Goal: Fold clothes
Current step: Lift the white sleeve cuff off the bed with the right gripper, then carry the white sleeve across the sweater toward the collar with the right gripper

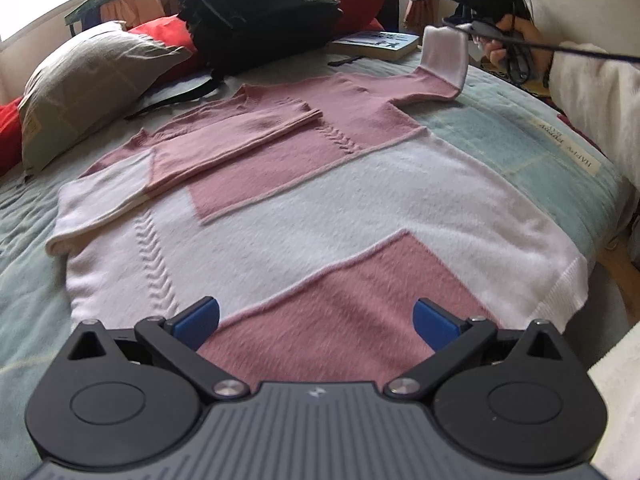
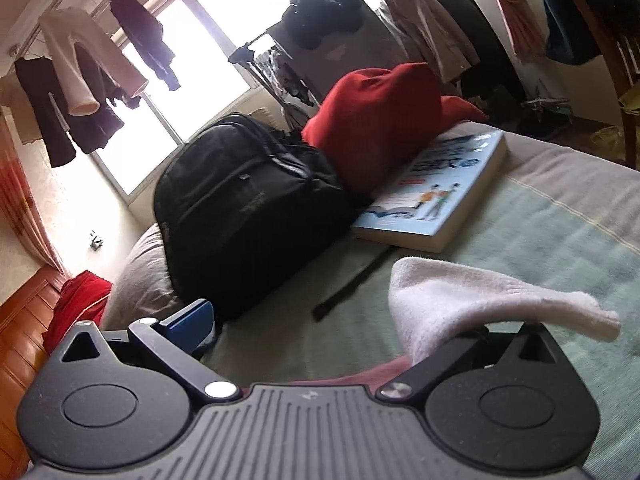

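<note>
A pink and white sweater (image 1: 320, 208) lies flat on the bed (image 1: 500, 136), with one sleeve (image 1: 224, 140) folded across its chest. My left gripper (image 1: 316, 320) hovers open over the pink hem panel, and nothing is between its blue pads (image 1: 196, 320). At the far right the other sleeve's white cuff (image 1: 444, 56) stands lifted off the bed beside my right gripper (image 1: 466, 30), held by a hand (image 1: 516, 40). In the right wrist view the right gripper (image 2: 316, 320) is spread open. The cuff (image 2: 460, 304) drapes over its right finger and hides that pad.
A black backpack (image 1: 256, 12) and a red cushion (image 2: 376, 120) sit at the head of the bed, with a blue book (image 2: 436, 192) beside them. A grey pillow (image 1: 88, 80) lies at the far left. Clothes hang on racks by the window (image 2: 224, 32).
</note>
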`<act>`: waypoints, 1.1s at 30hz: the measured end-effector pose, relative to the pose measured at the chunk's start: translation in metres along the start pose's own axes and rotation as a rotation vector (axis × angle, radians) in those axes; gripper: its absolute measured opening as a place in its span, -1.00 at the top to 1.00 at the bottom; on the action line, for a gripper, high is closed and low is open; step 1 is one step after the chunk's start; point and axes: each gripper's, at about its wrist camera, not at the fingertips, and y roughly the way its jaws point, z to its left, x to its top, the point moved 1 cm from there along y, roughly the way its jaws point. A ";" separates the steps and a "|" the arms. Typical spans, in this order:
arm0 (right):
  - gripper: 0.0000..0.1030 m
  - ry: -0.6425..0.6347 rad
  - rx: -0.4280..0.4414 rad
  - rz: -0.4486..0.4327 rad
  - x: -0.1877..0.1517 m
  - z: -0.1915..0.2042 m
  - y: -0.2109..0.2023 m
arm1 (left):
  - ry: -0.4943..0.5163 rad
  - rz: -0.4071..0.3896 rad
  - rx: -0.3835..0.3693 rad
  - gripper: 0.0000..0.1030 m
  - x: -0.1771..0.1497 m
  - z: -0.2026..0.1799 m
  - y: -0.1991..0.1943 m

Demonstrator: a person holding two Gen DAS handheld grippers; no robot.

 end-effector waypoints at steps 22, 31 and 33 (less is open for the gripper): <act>-1.00 -0.122 -0.027 0.051 -0.015 0.129 -0.015 | -0.059 0.001 -0.048 -0.99 -0.043 0.029 -0.047; -1.00 -0.176 0.003 0.068 -0.024 0.177 -0.011 | -0.071 -0.014 -0.064 -0.99 -0.053 0.032 -0.055; -1.00 -0.187 0.009 0.075 -0.027 0.188 -0.007 | -0.075 -0.012 -0.068 -0.99 -0.055 0.033 -0.056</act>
